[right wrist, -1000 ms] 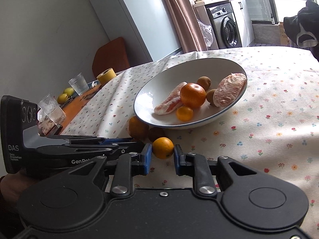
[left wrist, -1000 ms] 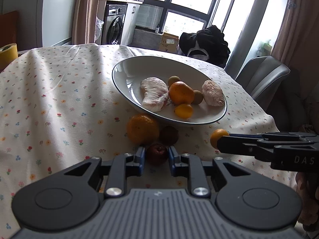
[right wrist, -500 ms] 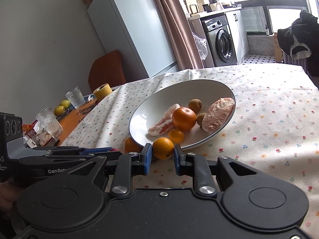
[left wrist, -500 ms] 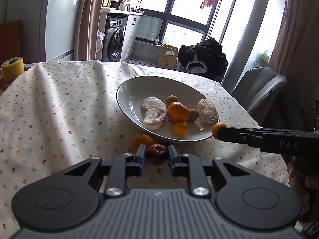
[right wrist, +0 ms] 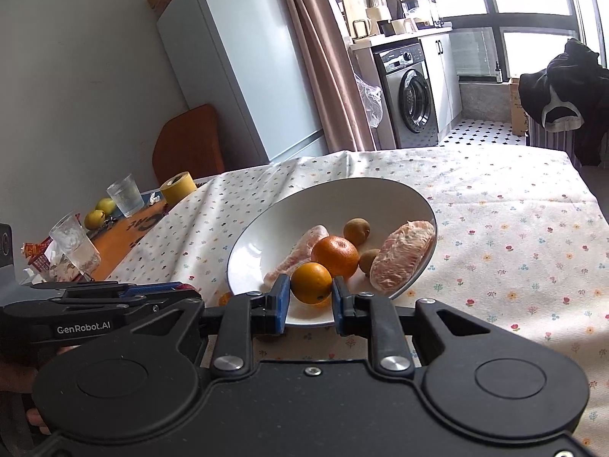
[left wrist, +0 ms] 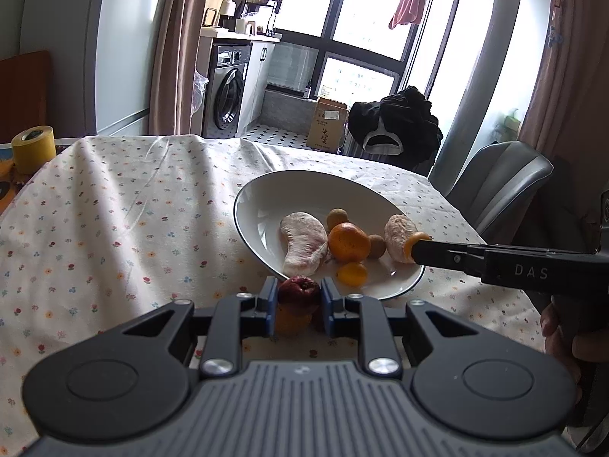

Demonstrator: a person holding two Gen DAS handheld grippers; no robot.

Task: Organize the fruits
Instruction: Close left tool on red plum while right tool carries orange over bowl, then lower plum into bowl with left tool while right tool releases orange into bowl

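Observation:
My left gripper (left wrist: 297, 301) is shut on a dark red fruit (left wrist: 298, 292), held above the cloth just before the near rim of the white bowl (left wrist: 262, 194). An orange (left wrist: 289, 321) on the table peeks out beneath it. My right gripper (right wrist: 309, 301) is shut on a small orange (right wrist: 311, 282), raised at the bowl's (right wrist: 259, 251) near edge. The bowl holds a tangerine (left wrist: 349, 243), two peeled pomelo pieces (left wrist: 302, 243), two brown longans (left wrist: 337, 216) and a small kumquat (left wrist: 352, 273). In the left wrist view the right gripper (left wrist: 413, 249) reaches in from the right with its orange at the tip.
A flowered cloth (left wrist: 114, 221) covers the table. A yellow tape roll (left wrist: 33, 148), drinking glasses (right wrist: 125, 194) and two green fruits (right wrist: 99, 213) stand at the uncovered far-left end. A grey chair (left wrist: 498, 186) stands at the right edge of the table.
Both grippers have risen off the table with their fruits and come toward the bowl's near rim. The orange and the dark fruit left on the cloth now lie mostly hidden under the left gripper.

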